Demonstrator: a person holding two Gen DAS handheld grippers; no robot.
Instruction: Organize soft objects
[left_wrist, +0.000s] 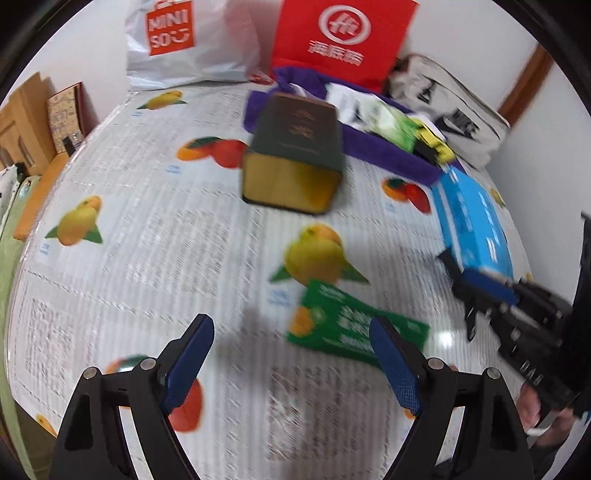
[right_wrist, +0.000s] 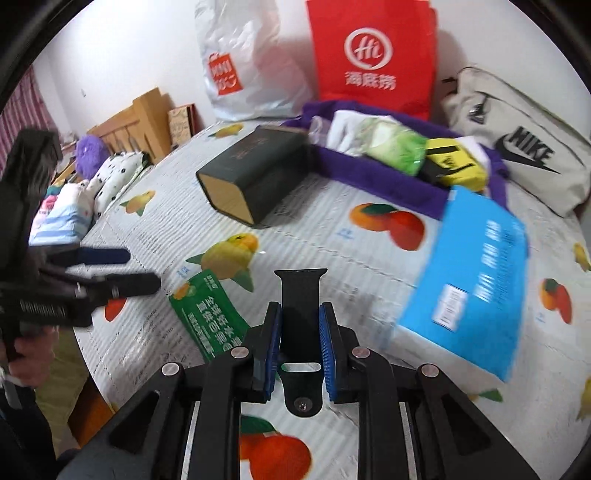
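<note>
Clamping my right tongs (right_wrist: 300, 347) on a black strap (right_wrist: 300, 295), long axis pointing away toward the MINISO bag (right_wrist: 251, 62); left tongs (left_wrist: 291, 354) gape apart.

Fruit-print table (left_wrist: 147, 229), dark box (left_wrist: 295, 155), green packet (left_wrist: 347, 325), purple tray (left_wrist: 388, 155)

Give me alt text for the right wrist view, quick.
The right gripper is shut on a black strap above a fruit-print table. Ahead lie a green packet, a blue box and a dark green box on its side; behind, a purple tray of soft items. The left gripper is at left.
</note>
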